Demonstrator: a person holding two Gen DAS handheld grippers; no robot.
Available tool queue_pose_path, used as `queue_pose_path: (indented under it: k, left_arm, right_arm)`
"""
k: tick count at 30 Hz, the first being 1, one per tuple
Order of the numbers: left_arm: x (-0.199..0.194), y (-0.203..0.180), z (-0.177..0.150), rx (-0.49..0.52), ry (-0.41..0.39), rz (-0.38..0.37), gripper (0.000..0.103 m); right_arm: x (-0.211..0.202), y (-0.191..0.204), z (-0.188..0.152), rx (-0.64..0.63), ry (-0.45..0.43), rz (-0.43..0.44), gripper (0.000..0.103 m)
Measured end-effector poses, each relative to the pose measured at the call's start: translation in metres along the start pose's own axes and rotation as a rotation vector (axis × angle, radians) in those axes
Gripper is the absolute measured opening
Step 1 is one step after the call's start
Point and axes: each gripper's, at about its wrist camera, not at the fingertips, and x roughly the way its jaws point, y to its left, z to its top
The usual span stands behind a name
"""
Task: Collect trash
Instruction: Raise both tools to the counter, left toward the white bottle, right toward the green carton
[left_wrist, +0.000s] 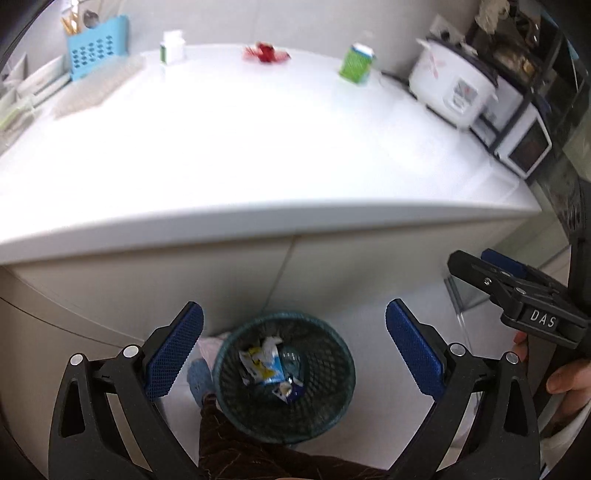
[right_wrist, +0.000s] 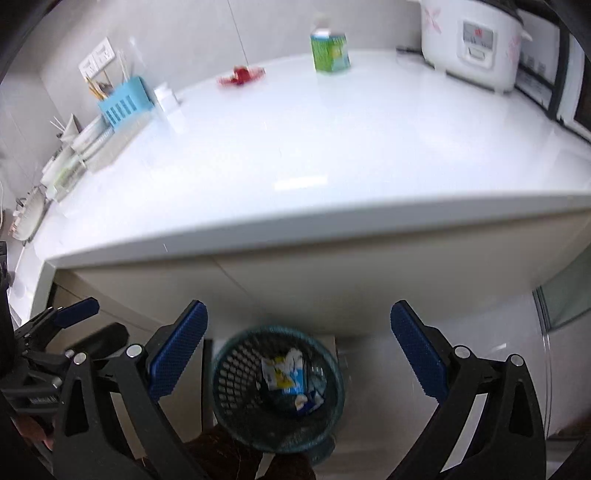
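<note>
A dark mesh trash basket (left_wrist: 236, 398) stands on the floor below the counter, with blue-and-yellow wrappers (left_wrist: 264, 363) inside; it also shows in the right wrist view (right_wrist: 240, 373). My left gripper (left_wrist: 294, 325) is open and empty above the basket. My right gripper (right_wrist: 299, 325) is open and empty above it too. On the white counter (left_wrist: 258, 147) lie a red wrapper (left_wrist: 266, 52), a green carton (left_wrist: 355, 63) and a small white bottle (left_wrist: 171, 46). These show in the right wrist view as the red wrapper (right_wrist: 241, 75), the carton (right_wrist: 330, 51) and the bottle (right_wrist: 166, 98).
A white rice cooker (left_wrist: 452, 86) and a microwave on a rack (left_wrist: 524, 147) stand at the counter's right. A blue utensil holder (left_wrist: 96, 46) and a dish rack (right_wrist: 62, 155) are at its left. The person's leg (left_wrist: 240, 450) is beside the basket.
</note>
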Motion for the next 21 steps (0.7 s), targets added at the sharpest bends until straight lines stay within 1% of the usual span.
queue_pose_path:
  k: [7,14,21]
  left_arm:
    - [-0.033,0.023,0.056,-0.005,-0.093,0.038,0.097]
    - [-0.056,0.042,0.107,-0.008,-0.147,0.062,0.097]
    - [-0.068,0.060,0.146,-0.008,-0.170,0.083,0.097]
  right_arm:
    - [-0.012,0.016,0.049,-0.028,-0.071,0.003,0.096]
    - [-0.020,0.037,0.097,-0.053,-0.126,0.016,0.096]
    - [-0.020,0.059,0.140,-0.071,-0.163,0.024,0.096]
